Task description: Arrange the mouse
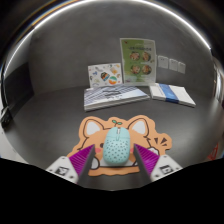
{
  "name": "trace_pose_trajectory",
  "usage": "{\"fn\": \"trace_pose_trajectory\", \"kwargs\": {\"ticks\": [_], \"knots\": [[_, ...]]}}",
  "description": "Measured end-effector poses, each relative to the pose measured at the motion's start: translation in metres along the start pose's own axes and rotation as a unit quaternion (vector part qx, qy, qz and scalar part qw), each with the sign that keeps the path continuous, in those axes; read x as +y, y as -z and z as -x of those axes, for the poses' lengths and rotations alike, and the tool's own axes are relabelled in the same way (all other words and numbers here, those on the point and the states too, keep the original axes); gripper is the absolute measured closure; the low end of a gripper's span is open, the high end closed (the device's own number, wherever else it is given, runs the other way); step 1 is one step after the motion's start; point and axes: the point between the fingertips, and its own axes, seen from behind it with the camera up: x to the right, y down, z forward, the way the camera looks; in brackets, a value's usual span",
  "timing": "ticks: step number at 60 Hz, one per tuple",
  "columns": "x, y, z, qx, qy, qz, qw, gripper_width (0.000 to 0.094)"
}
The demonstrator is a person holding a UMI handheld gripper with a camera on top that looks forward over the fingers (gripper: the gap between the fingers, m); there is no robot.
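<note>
A pale teal mouse (117,146) with small dark dots lies lengthwise between my fingers, over an orange cartoon-animal mouse pad (92,127) on the grey table. My gripper (116,153) is shut on the mouse: the purple pads (84,158) press on its left and right sides. The mouse's near end is hidden low between the fingers. I cannot tell whether the mouse rests on the pad or hangs just above it.
Beyond the pad lie a striped booklet (113,96) and a white-and-blue booklet (173,94). Two printed leaflets (137,58) stand against the back wall. A dark object (7,118) sits at the far left of the table.
</note>
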Motion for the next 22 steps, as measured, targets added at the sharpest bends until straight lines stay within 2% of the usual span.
{"fn": "trace_pose_trajectory", "kwargs": {"ticks": [2,4,14,19,22], "knots": [[0.0,0.009,0.002,-0.005,0.002,-0.003,1.0,0.0036],[-0.001,0.021,0.004,-0.008,0.004,-0.008,1.0,0.0106],[0.01,0.1,-0.002,-0.04,-0.029,-0.014,0.999,0.0085],[0.027,0.133,-0.03,-0.02,-0.044,-0.002,0.999,0.0081],[0.037,0.144,-0.054,0.017,-0.038,0.004,0.999,0.0081]]}}
